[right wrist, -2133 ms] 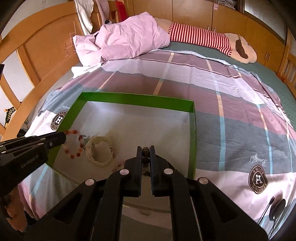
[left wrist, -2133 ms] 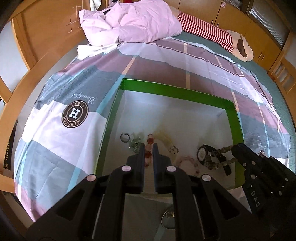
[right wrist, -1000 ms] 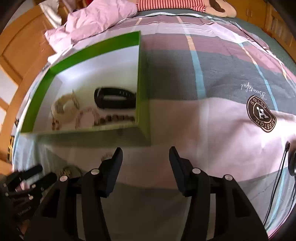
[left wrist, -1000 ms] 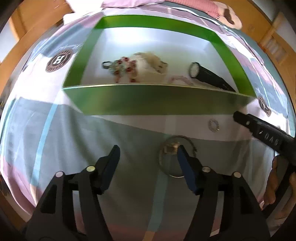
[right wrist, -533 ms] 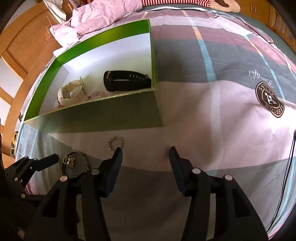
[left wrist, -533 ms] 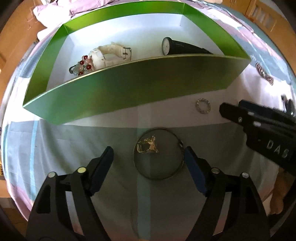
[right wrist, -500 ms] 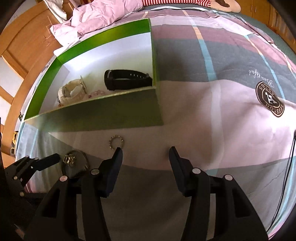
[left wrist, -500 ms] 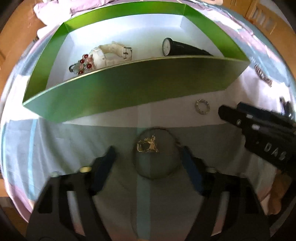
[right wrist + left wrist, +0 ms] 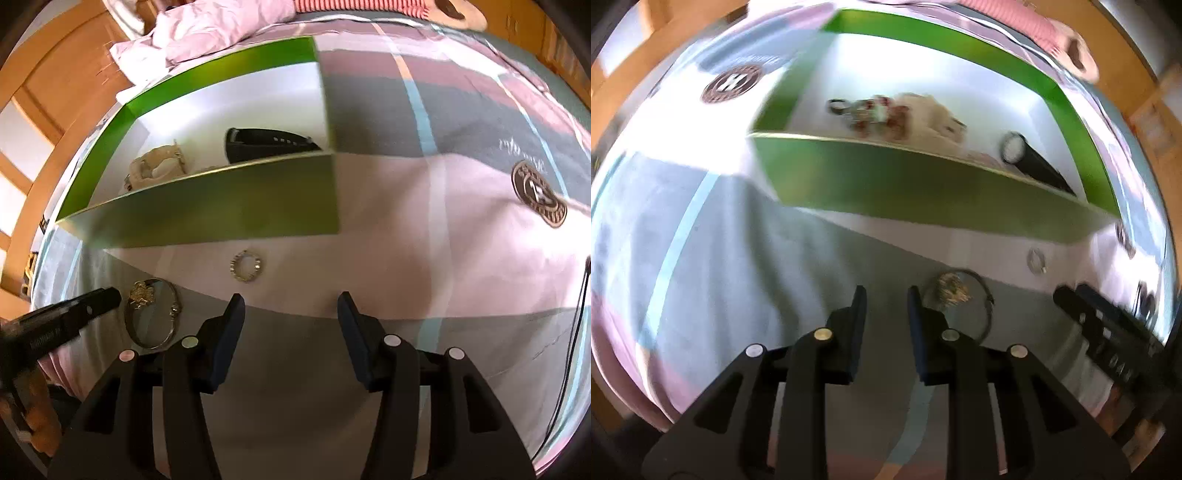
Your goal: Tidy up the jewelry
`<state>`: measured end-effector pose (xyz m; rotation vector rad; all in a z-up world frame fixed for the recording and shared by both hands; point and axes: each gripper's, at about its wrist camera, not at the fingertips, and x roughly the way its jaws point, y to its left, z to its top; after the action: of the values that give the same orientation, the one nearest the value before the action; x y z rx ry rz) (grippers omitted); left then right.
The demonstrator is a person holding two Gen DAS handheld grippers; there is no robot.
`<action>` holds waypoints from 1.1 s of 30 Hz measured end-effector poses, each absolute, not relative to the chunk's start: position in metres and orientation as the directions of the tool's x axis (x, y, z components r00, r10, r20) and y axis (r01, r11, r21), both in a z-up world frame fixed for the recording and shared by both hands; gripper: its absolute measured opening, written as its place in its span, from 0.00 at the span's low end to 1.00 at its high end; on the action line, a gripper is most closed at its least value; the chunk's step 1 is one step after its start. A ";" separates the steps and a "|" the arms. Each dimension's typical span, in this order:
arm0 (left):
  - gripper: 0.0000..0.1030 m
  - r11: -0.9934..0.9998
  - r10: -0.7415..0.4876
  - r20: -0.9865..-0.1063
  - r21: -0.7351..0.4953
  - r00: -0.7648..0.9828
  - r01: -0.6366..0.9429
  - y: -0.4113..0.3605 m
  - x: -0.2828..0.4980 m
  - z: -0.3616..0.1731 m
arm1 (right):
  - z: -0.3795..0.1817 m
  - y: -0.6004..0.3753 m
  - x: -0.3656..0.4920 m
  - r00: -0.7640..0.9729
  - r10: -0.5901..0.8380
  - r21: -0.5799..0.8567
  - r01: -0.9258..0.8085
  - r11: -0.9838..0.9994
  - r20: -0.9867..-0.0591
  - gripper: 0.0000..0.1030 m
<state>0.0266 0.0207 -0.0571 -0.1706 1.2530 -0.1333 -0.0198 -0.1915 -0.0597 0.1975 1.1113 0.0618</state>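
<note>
We hold two claws over a bed spread (image 9: pixel 424 236) with a green box (image 9: pixel 229 206) on it. On our left, the left claw (image 9: pixel 883 295) points down at the spread; its jaws have just been closing and now stand a narrow gap apart with only cloth between them. A thin metal bangle (image 9: pixel 982 295) with a gold charm lies just beside its right finger, whether touching we cannot tell through the blur. Further right on the spread, near the box's front wall, lies a small beaded ring (image 9: pixel 246 266). The right claw (image 9: pixel 290 301) hangs above bare spread to the right of that ring, jaws wide apart and holding nothing. Inside the box we see a red bead bracelet (image 9: pixel 886 114), a cream watch (image 9: pixel 157 166) and a black watch (image 9: pixel 269 146).
</note>
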 end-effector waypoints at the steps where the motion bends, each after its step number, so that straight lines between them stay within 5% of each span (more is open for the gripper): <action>1: 0.26 0.976 -0.197 -0.930 -0.215 0.311 -0.024 0.028 0.028 -0.057 | -0.058 -0.184 -0.020 0.449 0.162 0.190 0.019 0.982 -0.879 0.51; 3: 0.37 0.966 -0.201 -0.927 -0.241 0.316 -0.092 0.044 0.033 -0.057 | -0.054 -0.166 -0.017 0.450 0.202 0.203 -0.046 0.978 -0.870 0.51; 9: 0.40 0.967 -0.159 -0.936 -0.212 0.314 -0.141 0.058 0.037 -0.058 | -0.053 -0.102 -0.003 0.420 0.266 0.194 -0.208 0.959 -0.868 0.36; 13: 0.43 0.967 -0.126 -0.937 -0.189 0.326 -0.168 0.070 0.033 -0.055 | -0.062 -0.078 0.004 0.394 0.264 0.177 -0.242 0.954 -0.880 0.34; 16: 0.44 0.968 -0.130 -0.939 -0.189 0.318 -0.164 0.070 0.033 -0.055 | -0.071 -0.073 0.008 0.365 0.249 0.167 -0.240 0.956 -0.897 0.22; 33: 0.61 0.990 -0.138 -0.929 -0.116 0.344 0.084 -0.002 0.033 -0.051 | -0.048 -0.183 -0.008 0.440 0.170 0.190 0.000 0.982 -0.882 0.21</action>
<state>0.0327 -0.0017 -0.0509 -0.0510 1.2114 -0.1442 -0.0082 -0.1830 -0.0482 0.1707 1.1122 0.1065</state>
